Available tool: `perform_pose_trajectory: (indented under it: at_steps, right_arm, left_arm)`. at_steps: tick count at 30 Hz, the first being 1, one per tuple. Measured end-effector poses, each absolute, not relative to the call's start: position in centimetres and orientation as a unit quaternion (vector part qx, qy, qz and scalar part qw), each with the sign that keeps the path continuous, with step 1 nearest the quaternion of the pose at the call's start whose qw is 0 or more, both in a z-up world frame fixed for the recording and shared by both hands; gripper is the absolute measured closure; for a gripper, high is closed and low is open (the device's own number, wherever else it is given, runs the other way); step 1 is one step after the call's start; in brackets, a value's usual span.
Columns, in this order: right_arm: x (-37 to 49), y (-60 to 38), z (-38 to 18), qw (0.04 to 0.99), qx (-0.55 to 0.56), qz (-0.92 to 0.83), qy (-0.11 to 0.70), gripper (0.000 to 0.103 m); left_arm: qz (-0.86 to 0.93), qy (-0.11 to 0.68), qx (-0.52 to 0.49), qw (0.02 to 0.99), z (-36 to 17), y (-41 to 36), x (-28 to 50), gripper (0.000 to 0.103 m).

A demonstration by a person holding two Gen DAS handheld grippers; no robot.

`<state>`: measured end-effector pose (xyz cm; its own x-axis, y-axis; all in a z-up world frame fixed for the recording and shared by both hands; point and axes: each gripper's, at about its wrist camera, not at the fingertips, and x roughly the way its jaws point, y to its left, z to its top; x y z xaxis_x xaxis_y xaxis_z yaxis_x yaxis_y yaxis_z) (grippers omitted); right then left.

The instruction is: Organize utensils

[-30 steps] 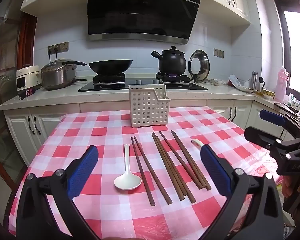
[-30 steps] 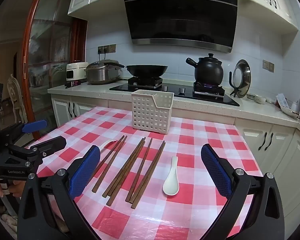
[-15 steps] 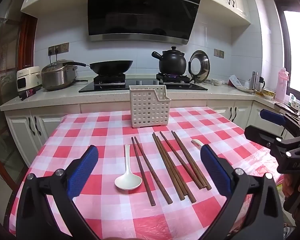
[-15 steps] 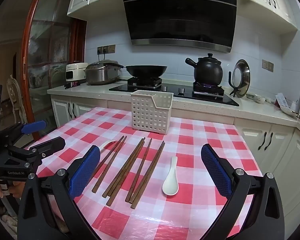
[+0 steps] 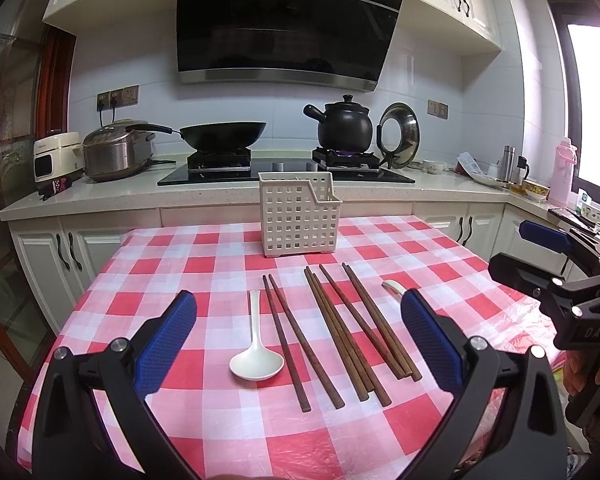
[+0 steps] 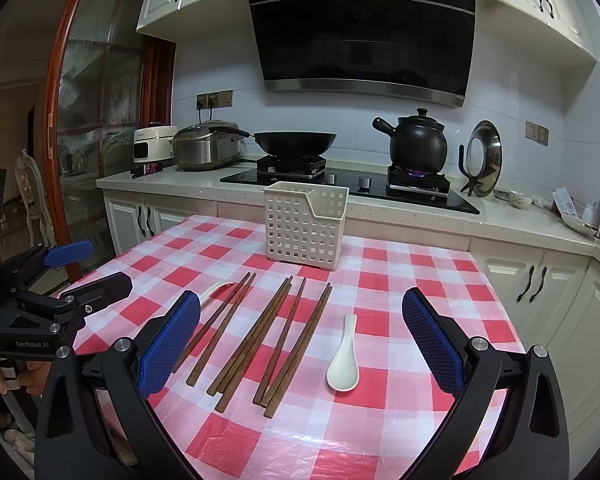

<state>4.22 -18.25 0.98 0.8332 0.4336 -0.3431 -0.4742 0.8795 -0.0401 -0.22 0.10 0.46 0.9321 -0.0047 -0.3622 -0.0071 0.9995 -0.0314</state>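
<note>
A white perforated plastic caddy stands upright at the far middle of the table, its grid walls square-holed and one side cut lower. Nearer, four pairs of dark brown wooden chopsticks lie flat in a loose fan, with nothing between them and the caddy. A white ceramic soup spoon lies just beside the leftmost pair; a second white spoon is partly hidden behind the left gripper's right pad. The red-and-white checked plastic tablecloth is glossy and wrinkled at its edges. Behind the table runs a pale stone counter bearing a black wok and a black clay pot over a lit burner. The left gripper is spread wide and empty above the table; the right gripper likewise.
</note>
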Motion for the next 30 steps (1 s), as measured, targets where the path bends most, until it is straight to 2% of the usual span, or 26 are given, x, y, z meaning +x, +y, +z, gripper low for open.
perform_pose_trajectory:
  at_steps: [30]
  right_arm:
    - [4.12,-18.46,1.16,0.956,-0.061,0.237,0.163,0.008]
  left_arm:
    - [-0.003,0.176,-0.019,0.984,0.9,0.22,-0.58,0.004]
